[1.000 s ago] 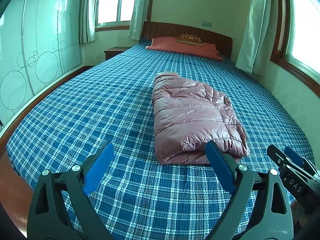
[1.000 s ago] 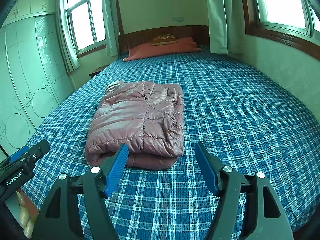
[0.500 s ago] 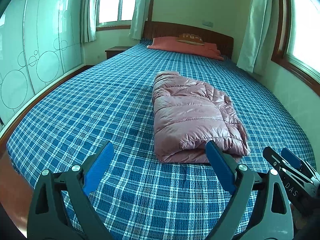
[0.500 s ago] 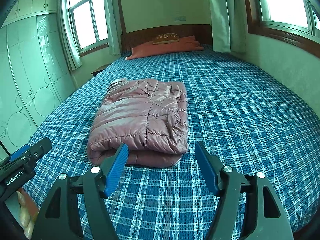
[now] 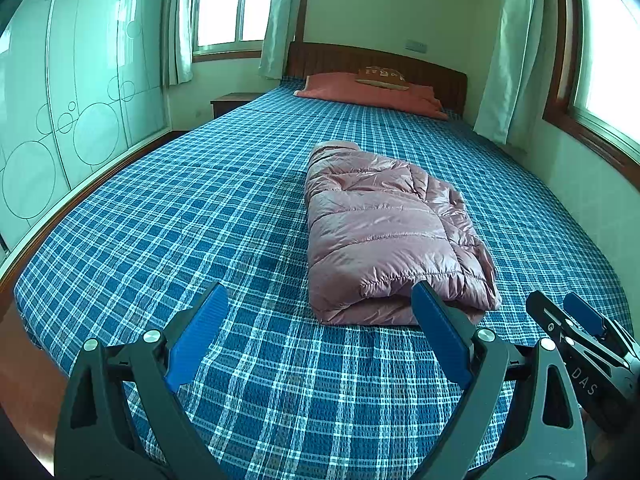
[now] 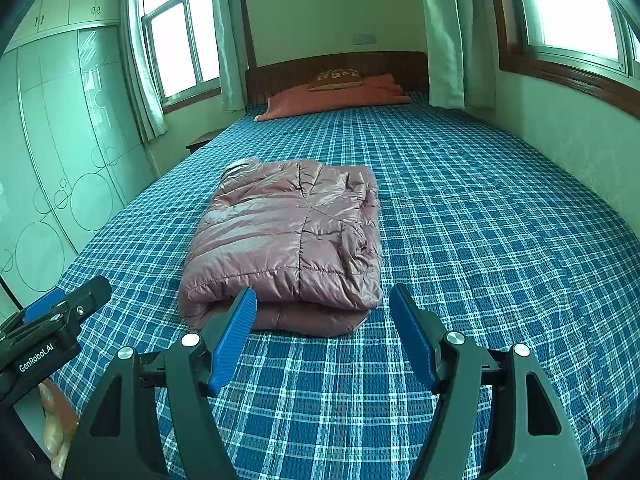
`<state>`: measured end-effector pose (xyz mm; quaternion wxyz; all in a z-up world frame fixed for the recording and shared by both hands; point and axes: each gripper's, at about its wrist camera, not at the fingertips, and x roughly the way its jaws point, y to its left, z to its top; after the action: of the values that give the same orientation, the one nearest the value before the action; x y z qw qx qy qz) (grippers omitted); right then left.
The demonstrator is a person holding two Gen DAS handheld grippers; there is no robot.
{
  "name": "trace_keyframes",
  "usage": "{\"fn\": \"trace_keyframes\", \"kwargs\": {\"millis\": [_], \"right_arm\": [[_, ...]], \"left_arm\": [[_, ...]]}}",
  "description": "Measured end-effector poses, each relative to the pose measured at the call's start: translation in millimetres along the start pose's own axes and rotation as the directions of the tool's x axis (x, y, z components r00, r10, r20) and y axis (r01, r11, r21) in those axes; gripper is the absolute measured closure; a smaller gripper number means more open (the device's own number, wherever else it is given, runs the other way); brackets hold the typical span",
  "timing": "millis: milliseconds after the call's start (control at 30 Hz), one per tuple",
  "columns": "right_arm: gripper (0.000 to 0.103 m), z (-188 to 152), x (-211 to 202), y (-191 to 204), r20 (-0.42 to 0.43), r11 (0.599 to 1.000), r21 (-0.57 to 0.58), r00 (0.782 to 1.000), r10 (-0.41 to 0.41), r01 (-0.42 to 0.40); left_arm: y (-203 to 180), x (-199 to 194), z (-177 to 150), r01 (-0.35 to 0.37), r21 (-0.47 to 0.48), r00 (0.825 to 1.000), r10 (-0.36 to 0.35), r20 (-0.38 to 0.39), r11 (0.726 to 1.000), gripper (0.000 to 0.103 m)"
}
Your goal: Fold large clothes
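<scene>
A pink quilted down jacket point(image 5: 384, 232) lies folded into a thick rectangle on the blue plaid bed point(image 5: 192, 216); it also shows in the right wrist view point(image 6: 288, 236). My left gripper point(image 5: 320, 312) is open and empty, above the bed's near edge, left of the jacket's near end. My right gripper point(image 6: 322, 312) is open and empty, just short of the jacket's near folded edge. Each gripper shows in the other's view, the right gripper point(image 5: 576, 332) at the right and the left gripper point(image 6: 60, 308) at the left.
An orange pillow point(image 5: 372, 90) with a small brown cushion lies at the wooden headboard point(image 6: 340, 68). A wardrobe point(image 5: 60, 120) stands on the left, a nightstand point(image 5: 232, 102) by the far window. A wall with curtained windows point(image 6: 568, 12) runs along the right.
Both grippers have drawn back slightly and risen a little; the jacket has not moved. Both stay open.
</scene>
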<state>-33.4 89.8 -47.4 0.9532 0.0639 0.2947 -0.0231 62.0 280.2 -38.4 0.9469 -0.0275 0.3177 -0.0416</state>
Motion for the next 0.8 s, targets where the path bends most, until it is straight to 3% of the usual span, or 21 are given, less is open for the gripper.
{"fn": "trace_keyframes", "kwargs": {"millis": [800], "right_arm": [[0.035,-1.9,1.3,1.1,0.002,1.0,-0.004,1.0,0.005,-0.005]], "left_arm": [[0.6,3.3,-0.8,-0.004,0.012,1.0,0.004,0.004,1.0,0.01]]}}
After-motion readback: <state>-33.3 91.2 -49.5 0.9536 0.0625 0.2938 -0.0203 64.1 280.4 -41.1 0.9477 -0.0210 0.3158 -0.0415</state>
